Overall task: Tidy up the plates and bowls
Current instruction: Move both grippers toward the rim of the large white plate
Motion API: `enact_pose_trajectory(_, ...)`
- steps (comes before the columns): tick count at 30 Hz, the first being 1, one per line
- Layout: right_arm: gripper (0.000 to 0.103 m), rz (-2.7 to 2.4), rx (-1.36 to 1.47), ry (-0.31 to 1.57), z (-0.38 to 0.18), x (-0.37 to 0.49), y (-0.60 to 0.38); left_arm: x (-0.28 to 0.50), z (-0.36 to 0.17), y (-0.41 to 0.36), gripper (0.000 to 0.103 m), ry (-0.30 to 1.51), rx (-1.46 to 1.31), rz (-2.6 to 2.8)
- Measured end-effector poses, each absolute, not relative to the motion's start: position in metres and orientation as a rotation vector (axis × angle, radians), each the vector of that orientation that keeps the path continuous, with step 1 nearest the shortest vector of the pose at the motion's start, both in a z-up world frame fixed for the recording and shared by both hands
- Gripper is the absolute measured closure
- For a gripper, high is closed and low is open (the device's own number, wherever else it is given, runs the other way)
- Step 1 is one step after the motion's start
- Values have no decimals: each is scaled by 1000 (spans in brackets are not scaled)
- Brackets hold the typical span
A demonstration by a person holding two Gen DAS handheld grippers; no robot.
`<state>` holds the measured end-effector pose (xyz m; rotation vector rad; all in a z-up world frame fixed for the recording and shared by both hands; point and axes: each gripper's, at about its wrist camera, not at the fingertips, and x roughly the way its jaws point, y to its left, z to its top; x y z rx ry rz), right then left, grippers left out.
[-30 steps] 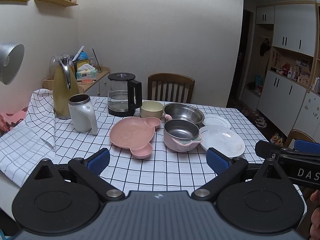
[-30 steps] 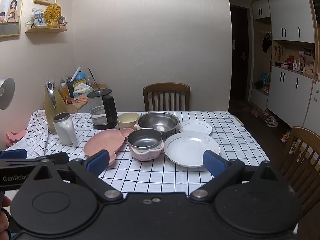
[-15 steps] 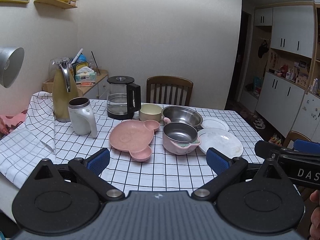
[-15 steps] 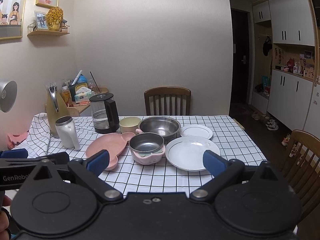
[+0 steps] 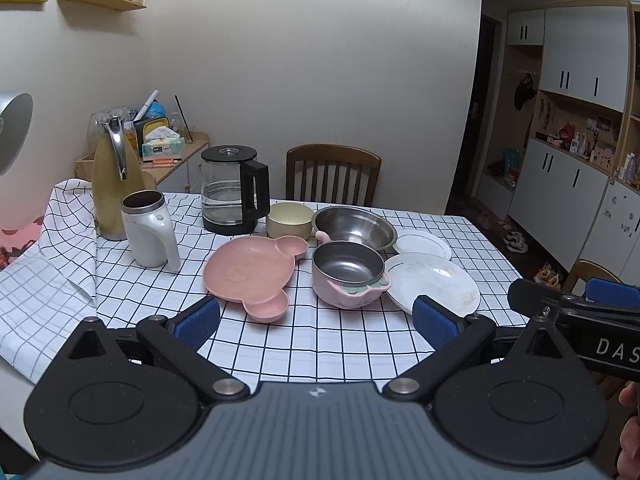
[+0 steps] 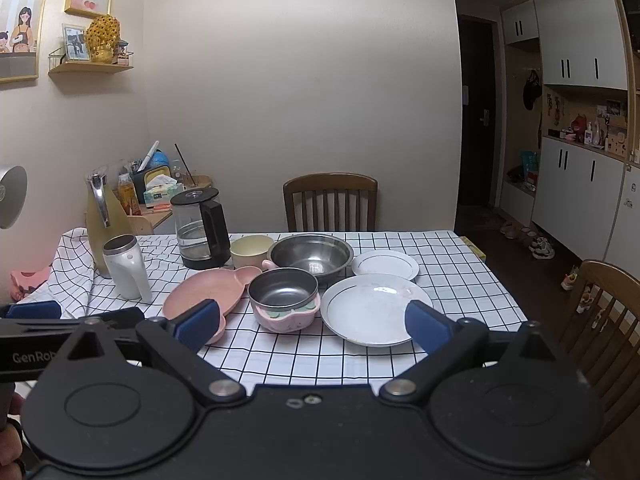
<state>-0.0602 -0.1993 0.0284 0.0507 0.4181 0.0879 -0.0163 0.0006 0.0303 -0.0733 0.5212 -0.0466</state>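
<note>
Both claws held level over the near edge of the checked tablecloth (image 5: 328, 344), short of all the dishes. Left gripper (image 5: 316, 322): jaws spread wide, blue pads well apart, nothing between them. Right gripper (image 6: 314, 322): same, wide open and empty. Ahead of the left gripper, between its pads and slightly left of centre, the pink bear-shaped plate (image 5: 250, 274) lies flat, its small ear compartment nearest the claw. Ahead and slightly right, the pink bowl with steel liner (image 5: 348, 274) sits upright, just beside the bear plate. Just beyond the right-hand pad, the large white plate (image 5: 434, 282), its near rim partly hidden behind that pad. Farther out: steel bowl (image 5: 354, 230) directly behind the pink bowl, cream bowl (image 5: 290, 220) to its left, small white plate (image 5: 422, 244) to its right. Farther left of the claw, a white mug (image 5: 150, 230), a glass kettle (image 5: 234, 190) and a yellow thermos jug (image 5: 114, 184), all upright. A wooden chair (image 5: 332, 174) stands at the far side of the table. From the right gripper the large white plate (image 6: 374, 308) lies ahead, toward its right-hand pad; the pink bowl (image 6: 286, 304) lies ahead at centre-left; the bear plate (image 6: 204, 294) sits behind its left-hand pad. Part of the other claw shows at each view's edge.
</note>
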Motion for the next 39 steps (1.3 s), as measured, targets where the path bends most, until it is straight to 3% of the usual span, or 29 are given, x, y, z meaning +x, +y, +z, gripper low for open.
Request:
enact_pose_trajectory(17,4,109,63,485,13,4,-247,59,4,-48,0,619,-98,-57)
enact_pose_trajectory(39,7,221,-82,812,-73,230,-353,228,-92,-130,1,949,-242,63)
